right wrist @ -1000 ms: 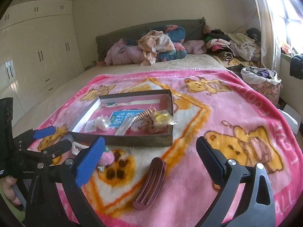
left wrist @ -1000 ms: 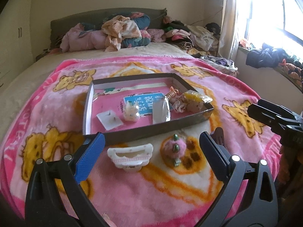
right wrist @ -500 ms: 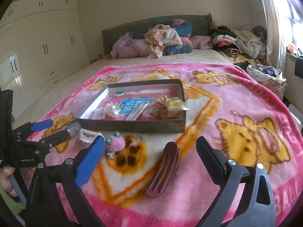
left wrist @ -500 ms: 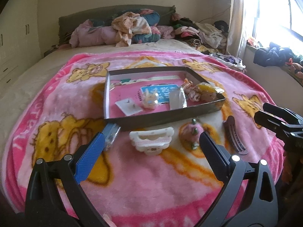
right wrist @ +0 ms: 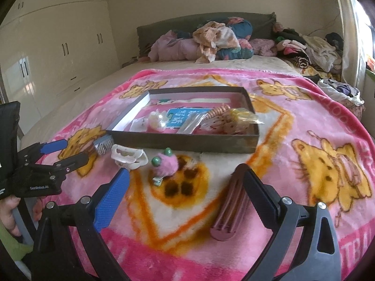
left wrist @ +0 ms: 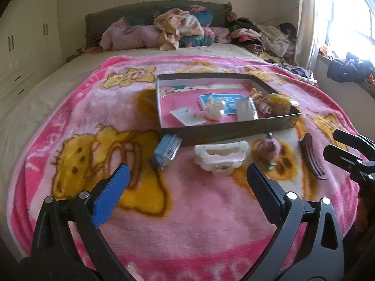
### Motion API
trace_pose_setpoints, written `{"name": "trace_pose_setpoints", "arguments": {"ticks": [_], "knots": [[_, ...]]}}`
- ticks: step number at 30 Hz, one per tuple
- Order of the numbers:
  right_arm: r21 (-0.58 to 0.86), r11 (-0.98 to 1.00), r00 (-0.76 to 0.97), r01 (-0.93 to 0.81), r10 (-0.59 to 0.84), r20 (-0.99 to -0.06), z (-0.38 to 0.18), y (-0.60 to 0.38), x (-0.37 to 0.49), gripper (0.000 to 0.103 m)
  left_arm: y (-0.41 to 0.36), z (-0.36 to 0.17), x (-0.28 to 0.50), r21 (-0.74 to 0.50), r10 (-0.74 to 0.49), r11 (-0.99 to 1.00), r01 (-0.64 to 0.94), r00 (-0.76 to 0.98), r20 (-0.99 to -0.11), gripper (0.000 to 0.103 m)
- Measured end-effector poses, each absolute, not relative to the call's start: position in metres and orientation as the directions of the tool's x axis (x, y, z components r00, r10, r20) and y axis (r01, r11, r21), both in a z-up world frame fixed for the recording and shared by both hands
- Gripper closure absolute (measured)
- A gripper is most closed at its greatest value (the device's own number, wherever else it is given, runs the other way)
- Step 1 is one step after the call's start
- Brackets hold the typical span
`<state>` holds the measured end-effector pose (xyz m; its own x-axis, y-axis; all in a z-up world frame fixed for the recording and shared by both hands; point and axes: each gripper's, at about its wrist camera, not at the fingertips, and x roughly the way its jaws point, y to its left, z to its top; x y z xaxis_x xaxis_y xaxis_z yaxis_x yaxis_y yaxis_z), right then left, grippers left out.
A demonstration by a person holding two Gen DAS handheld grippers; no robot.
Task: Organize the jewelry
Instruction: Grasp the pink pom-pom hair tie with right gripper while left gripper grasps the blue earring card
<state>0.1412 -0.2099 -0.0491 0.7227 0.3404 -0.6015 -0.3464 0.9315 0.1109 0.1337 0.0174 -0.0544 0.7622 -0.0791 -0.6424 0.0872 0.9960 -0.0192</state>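
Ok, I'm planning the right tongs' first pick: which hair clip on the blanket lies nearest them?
The dark mauve ribbed clip, lying right beside the right tongs' black finger. The white claw clip lies farther off, toward the left tongs.

a shallow dark tray (left wrist: pixel 234 131) lies on the pink blanket, holding small packets and trinkets. just before it, in a row: blue packet (left wrist: pixel 166 149), white claw clip (left wrist: pixel 220 157), pink pompom tie (left wrist: pixel 269 148), mauve comb clip (left wrist: pixel 311 158).

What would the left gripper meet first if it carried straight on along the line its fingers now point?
Probably the white hair claw: it lies on the pink blanket roughly centred ahead of the open left gripper, in front of the dark tray. Fisheye depth is uncertain, so a steeper line would touch blanket first.
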Motion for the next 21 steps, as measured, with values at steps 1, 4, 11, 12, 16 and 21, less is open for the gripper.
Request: {"name": "trace_pose_setpoints", "arguments": {"ticks": [1,4,11,12,16,21], "knots": [[0.107,0.93,0.719,-0.35,0.341,-0.606,-0.051,-0.207,0.142,0.009,0.02,-0.057,0.134,-0.021,-0.074,0.997,0.08,0.76,-0.646,0.012],[0.106,0.927,0.711,-0.359,0.345,-0.612,-0.054,-0.201,0.144,0.009,0.028,-0.061,0.137,-0.026,-0.064,0.998,0.062,0.756,-0.652,0.012],[0.095,0.922,0.699,-0.376,0.349,-0.624,-0.062,-0.187,0.151,0.009,0.039,-0.067,0.142,-0.031,-0.054,0.999,0.045,0.754,-0.654,0.012],[0.094,0.922,0.697,-0.377,0.349,-0.627,-0.064,-0.185,0.153,0.009,0.04,-0.068,0.143,-0.03,-0.052,0.999,0.043,0.755,-0.654,0.012],[0.091,0.92,0.686,-0.381,0.347,-0.64,-0.07,-0.177,0.161,0.009,0.044,-0.072,0.149,-0.027,-0.052,0.999,0.045,0.76,-0.648,0.012],[0.088,0.921,0.665,-0.38,0.338,-0.666,-0.081,-0.168,0.174,0.017,0.046,-0.077,0.158,-0.017,-0.049,0.999,0.05,0.762,-0.646,0.012]]}}
